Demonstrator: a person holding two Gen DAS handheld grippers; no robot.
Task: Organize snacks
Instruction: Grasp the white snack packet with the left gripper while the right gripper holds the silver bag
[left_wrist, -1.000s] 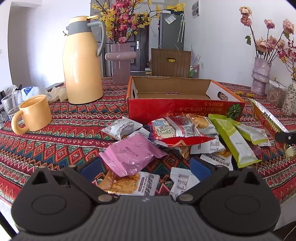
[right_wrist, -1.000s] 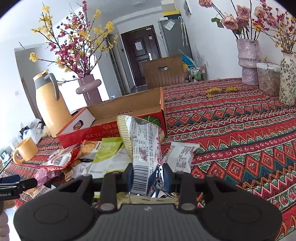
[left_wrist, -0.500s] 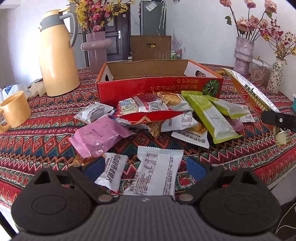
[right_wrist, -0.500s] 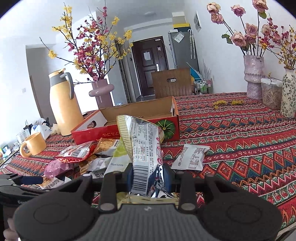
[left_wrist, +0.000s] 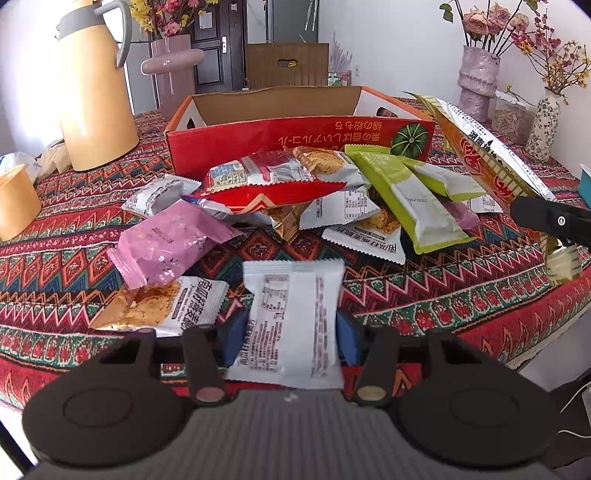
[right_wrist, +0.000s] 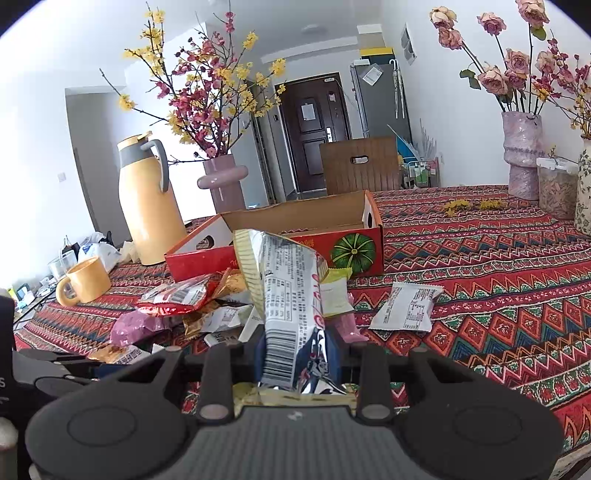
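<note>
With the left tongs (left_wrist: 291, 334) closing on the white packet (left_wrist: 291, 314) lying on the desk (left_wrist: 424, 295) at six o'clock of the red box (left_wrist: 295, 136), and the right tongs (right_wrist: 295, 354) clenching a tall wrapper (right_wrist: 288, 295), squeezing the packet's mid-edges evenly seems best.

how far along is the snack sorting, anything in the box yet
Barely started. No snack shows inside the red box, though part of its floor is hidden. In hand: the right tool is shut on a long silver packet, and the left tool is closing on a white packet between its pads. Left: the pile of packets lying on the tablecloth.
</note>
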